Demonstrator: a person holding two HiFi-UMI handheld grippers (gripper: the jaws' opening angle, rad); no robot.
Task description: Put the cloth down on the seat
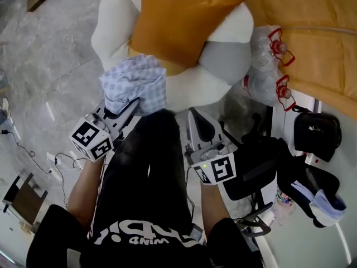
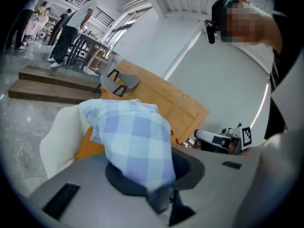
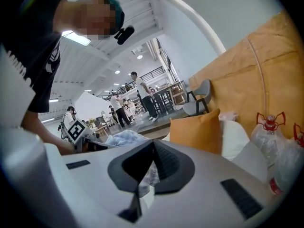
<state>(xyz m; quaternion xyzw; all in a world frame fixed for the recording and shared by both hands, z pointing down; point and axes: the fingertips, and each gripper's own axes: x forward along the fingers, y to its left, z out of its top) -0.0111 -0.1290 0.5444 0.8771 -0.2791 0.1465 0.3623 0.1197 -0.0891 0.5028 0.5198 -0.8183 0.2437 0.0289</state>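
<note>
My left gripper is shut on a blue-and-white checked cloth, which bunches up over its jaws just in front of the seat's near edge. In the left gripper view the cloth drapes over the jaws and hides the fingertips of that gripper. The seat is a white padded chair with an orange cushion lying on it. My right gripper hovers to the right of the cloth, shut and empty; its jaws meet at the tips, with the cushion beyond.
Water bottles with red handles stand right of the seat, against a large orange panel. A black office chair and a black bag are at the right. Cables lie on the floor at the left. People stand far off.
</note>
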